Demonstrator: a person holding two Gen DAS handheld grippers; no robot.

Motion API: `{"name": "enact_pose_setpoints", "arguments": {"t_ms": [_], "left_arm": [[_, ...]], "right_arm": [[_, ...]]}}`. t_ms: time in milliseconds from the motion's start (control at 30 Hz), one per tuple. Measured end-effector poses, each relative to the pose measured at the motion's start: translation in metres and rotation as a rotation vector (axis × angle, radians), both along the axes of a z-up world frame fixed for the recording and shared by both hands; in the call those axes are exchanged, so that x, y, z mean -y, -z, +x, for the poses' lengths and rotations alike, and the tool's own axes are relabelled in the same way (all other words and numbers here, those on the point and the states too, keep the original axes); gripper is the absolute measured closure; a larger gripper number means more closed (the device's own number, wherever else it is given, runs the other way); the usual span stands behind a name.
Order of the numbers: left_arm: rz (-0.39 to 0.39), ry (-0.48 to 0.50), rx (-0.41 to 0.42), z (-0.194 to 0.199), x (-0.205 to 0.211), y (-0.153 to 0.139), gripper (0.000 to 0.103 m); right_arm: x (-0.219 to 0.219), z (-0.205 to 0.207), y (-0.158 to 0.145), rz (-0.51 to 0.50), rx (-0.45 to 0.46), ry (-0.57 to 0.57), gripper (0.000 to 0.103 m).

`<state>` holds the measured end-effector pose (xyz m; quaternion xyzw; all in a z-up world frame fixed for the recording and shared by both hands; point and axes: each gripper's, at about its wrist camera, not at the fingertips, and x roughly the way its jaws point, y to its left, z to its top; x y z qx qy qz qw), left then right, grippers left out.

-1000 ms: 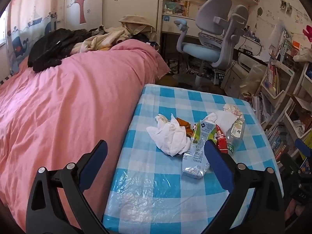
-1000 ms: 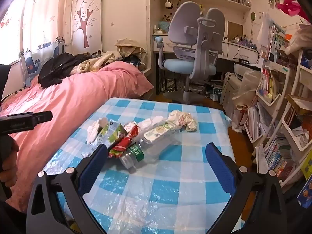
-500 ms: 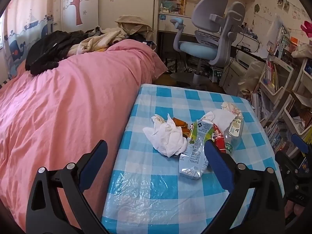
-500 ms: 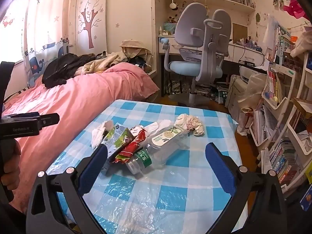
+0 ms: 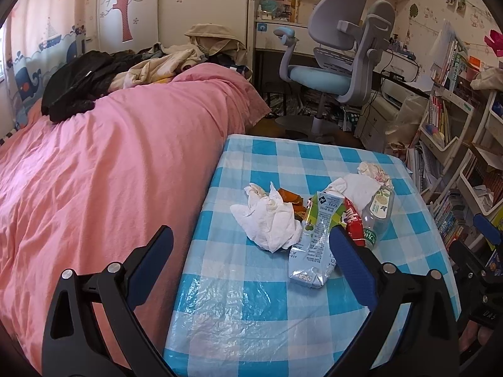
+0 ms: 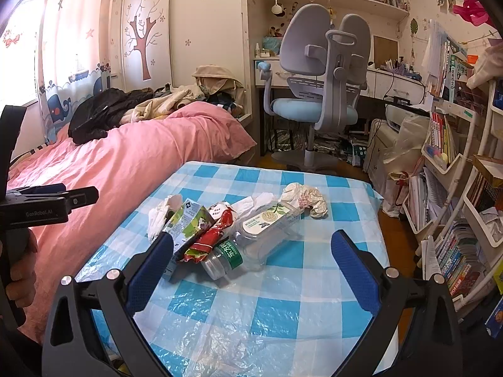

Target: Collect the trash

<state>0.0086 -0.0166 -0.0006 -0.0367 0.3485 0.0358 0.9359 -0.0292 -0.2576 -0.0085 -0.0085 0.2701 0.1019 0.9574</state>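
A heap of trash lies mid-table on the blue checked cloth [image 5: 267, 289]: crumpled white tissue [image 5: 270, 220], a flattened drink carton [image 5: 317, 235], a red wrapper [image 5: 353, 220], a clear plastic bottle [image 5: 377, 210] and a paper wad [image 5: 375, 171]. From the right wrist view the bottle [image 6: 261, 232], carton [image 6: 188, 223], red wrapper [image 6: 213, 235] and paper wad [image 6: 303, 198] lie just beyond the fingers. My left gripper [image 5: 251, 267] is open, hanging near the tissue and carton. My right gripper [image 6: 251, 267] is open, empty, in front of the bottle.
A pink bed [image 5: 110, 163] borders the table's left side. A grey desk chair [image 6: 320, 94] stands behind the table. Crowded bookshelves [image 6: 456, 204] line the right. A hand holding the left gripper's handle [image 6: 41, 207] shows at the left edge of the right wrist view.
Both grippers have drifted slightly closer to the trash pile and lower. The trash has not moved and both grippers stay open.
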Motion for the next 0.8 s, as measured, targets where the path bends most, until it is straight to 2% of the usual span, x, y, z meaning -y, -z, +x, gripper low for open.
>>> {"name": "enact_pose_setpoints", "arguments": {"t_ms": [800], "left_arm": [[0.001,0.001,-0.001,0.0002,-0.0008,-0.0003,0.007]], "right_arm": [[-0.0025,0.0001,0.0034,-0.006,-0.007,-0.004,0.006]]}}
